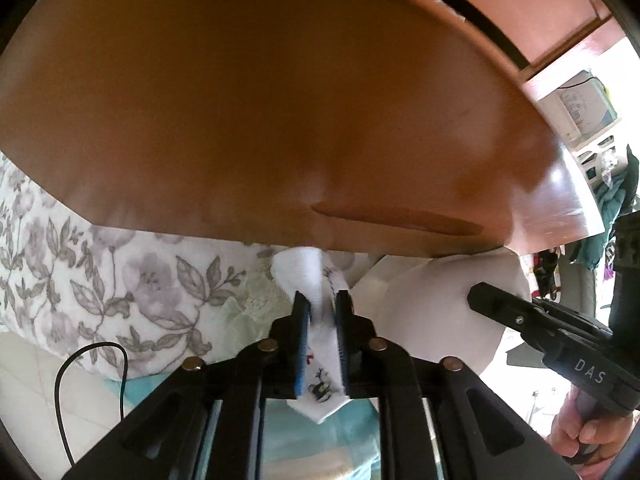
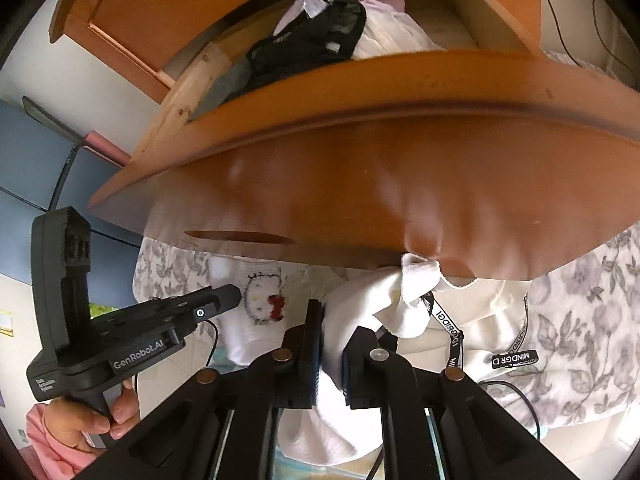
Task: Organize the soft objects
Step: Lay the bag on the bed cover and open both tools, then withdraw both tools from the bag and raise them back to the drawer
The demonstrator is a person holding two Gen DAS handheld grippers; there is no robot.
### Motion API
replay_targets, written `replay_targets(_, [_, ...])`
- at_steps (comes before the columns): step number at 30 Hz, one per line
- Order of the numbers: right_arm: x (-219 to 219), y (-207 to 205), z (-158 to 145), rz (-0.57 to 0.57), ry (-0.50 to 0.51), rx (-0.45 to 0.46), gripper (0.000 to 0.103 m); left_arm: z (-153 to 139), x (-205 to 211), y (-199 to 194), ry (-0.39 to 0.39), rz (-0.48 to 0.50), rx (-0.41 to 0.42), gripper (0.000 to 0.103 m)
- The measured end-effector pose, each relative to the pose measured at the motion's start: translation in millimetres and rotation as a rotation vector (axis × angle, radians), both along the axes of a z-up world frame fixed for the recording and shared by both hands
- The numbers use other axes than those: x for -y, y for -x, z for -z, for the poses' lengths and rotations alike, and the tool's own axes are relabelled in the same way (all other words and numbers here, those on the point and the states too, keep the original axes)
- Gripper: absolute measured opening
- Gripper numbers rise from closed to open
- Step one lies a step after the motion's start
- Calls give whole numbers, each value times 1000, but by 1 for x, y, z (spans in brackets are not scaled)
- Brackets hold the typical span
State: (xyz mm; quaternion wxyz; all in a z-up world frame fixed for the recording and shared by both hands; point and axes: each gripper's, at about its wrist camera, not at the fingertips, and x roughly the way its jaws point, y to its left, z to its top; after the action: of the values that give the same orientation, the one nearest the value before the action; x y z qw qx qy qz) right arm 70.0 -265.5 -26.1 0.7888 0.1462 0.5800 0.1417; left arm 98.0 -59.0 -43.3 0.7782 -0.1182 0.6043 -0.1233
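My left gripper (image 1: 320,300) is shut on a white printed cloth (image 1: 308,276), just below the brown wooden drawer front (image 1: 280,120). My right gripper (image 2: 332,320) is shut on a white garment (image 2: 368,304) that bunches up against the drawer front's (image 2: 400,192) lower edge. The same white garment shows at the right of the left wrist view (image 1: 432,312). The drawer (image 2: 460,60) stands open above, holding a black garment (image 2: 312,40) and white clothes (image 2: 392,32). The left gripper (image 2: 224,300) shows at the left of the right wrist view, pointing at a white cloth with a cat-face print (image 2: 264,300).
A grey floral bedspread (image 1: 100,280) lies below the drawer, also seen in the right wrist view (image 2: 580,320). A white garment with black lettered straps (image 2: 496,332) lies on it. A black cable (image 1: 60,380) runs at lower left. A blue cabinet (image 2: 32,160) stands at left.
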Motion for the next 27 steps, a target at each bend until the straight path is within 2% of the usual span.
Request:
replay_targets(3, [-6,-4,-1,-5,20,4,13,0,-1,0,-12,-4,0,32])
replay_targets(8, [-3,1,-7,-1,48,13,21,-5,-1,2,-25,-4,14,42])
replay_targets(13, [2,8,-13,4,96,20,47,-11,0,7,-32,-2,26,53])
replay_targets(15, [5,12,-15,7,114,23,49,-14,1,9,-35,-4,31,59])
replay_targets(20, [10,19,-22,24,150,33,61,-22,0,14,-74,-13,49,70])
replay_targets(22, [11,20,-23,30,163,42,73,-24,0,16,-87,-18,57,79])
replay_targets(27, [13,24,-28,41,195,70,86,-30,-4,21,-109,-36,80,83])
